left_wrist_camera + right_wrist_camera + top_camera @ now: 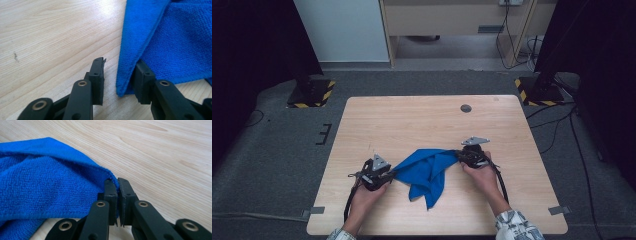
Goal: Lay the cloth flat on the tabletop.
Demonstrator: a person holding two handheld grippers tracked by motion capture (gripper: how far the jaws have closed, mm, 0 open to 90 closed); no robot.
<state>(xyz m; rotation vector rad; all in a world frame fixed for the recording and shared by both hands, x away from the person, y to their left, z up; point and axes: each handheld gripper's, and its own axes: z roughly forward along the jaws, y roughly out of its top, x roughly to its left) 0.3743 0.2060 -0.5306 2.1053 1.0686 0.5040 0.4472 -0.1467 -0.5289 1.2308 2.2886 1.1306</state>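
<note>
High view, left to right: left gripper (388, 174) near table (412, 120) front edge, jaws apart, blue cloth (428, 172) edge lying loose between them; cloth crumpled toward front edge, midway between side edges; right gripper (460, 156) clamped tight on cloth's hem.

Wooden table (412, 120) (round grey grommet (466, 108)), dark carpet (272, 165).

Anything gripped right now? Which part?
The right gripper is shut on the blue cloth, pinching its hemmed corner. The left gripper is open: the cloth's other corner lies between its jaws, not pinched.
</note>
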